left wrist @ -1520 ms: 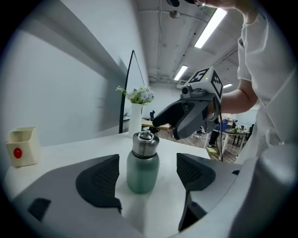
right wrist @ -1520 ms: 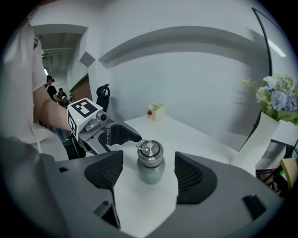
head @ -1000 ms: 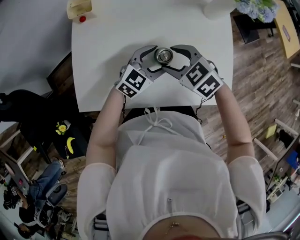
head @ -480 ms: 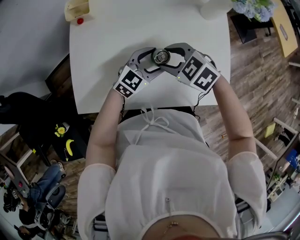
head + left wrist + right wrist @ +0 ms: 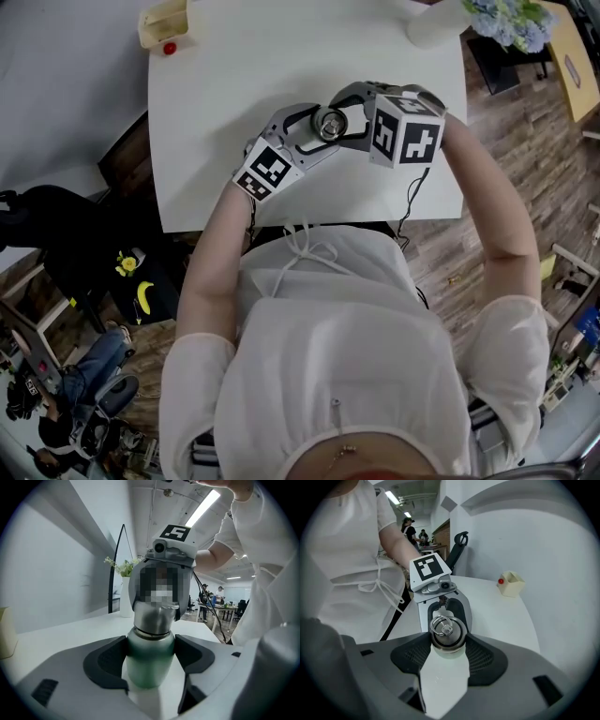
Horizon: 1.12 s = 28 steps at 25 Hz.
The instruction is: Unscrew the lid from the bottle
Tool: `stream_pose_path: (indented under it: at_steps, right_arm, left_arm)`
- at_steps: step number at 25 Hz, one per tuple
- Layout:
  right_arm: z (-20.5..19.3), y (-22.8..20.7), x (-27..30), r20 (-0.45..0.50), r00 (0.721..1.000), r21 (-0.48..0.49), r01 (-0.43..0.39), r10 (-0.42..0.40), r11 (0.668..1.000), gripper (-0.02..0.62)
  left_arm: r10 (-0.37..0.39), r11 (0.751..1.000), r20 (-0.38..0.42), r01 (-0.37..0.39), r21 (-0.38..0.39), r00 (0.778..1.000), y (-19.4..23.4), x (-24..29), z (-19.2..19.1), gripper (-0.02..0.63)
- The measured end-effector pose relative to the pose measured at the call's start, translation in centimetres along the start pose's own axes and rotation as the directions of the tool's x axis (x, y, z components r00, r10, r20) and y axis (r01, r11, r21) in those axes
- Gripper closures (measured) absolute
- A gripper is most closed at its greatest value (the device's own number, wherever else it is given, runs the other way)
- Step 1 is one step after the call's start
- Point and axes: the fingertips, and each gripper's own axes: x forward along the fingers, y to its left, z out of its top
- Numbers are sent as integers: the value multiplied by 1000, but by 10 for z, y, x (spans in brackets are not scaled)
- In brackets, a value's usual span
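1. Gripping the green bottle (image 5: 150, 670) low on its body, my left gripper (image 5: 151, 644) has just been closing; its widely spread jaws press both sides. The bottle stands upright on the white table (image 5: 225, 84), nearer its near edge.
2. My right gripper (image 5: 448, 641) comes from above; its jaws, about half apart, have just been closing and pinch the steel ring-topped lid (image 5: 447, 629).
3. The lid is on the neck with only a thin seam showing, so I judge the unscrewing unfinished; how loose the thread is, I cannot tell.
4. Left to do: twist it free and lift it off.
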Motion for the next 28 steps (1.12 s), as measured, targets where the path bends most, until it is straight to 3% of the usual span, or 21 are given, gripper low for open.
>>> stream_pose_path:
  at_steps: [3,8,11,13,16,19,21,23,25,28]
  right_arm:
    - [0,0,0,-17,1000,-46,-25,24,999,350]
    - [-3,0,2,3,1000,-21,18,-18,1000,342]
    - [-13,-2,4,-11,999,50,53,-53,997,293]
    - [-15,-4,-1,13,997,164,78,-82,983,290]
    - [-18,-3,-9,15,993,383,106,-121,918,290]
    - [-15,0,-10,3,989,566,118,-145,816,283]
    - [-6,0,-9,15,986,663,114,-166,739,281]
    - [0,-2,-6,3,982,717,130,-189,685,281]
    - [3,-2,-3,-35,979,723,165,-203,671,289]
    - [2,-2,0,-62,977,709,187,-204,680,328]
  left_arm:
    - [0,1000,-7,0,2,1000,0,1,0,261]
    - [-12,1000,-19,12,7,1000,0,1,-2,262]
    - [-18,1000,-23,19,8,1000,0,1,-3,261]
    - [-17,1000,-26,18,9,1000,1,2,-2,261]
    - [-18,1000,-29,18,9,999,1,1,-2,261]
    - [-17,1000,-31,17,9,999,1,0,-1,261]
    - [-13,1000,-31,14,8,999,1,0,-1,261]
    - [-12,1000,-30,12,7,999,1,1,-1,261]
    - [-12,1000,-30,12,6,999,0,1,-1,261]
    - [-10,1000,-31,11,5,999,0,0,-1,262]
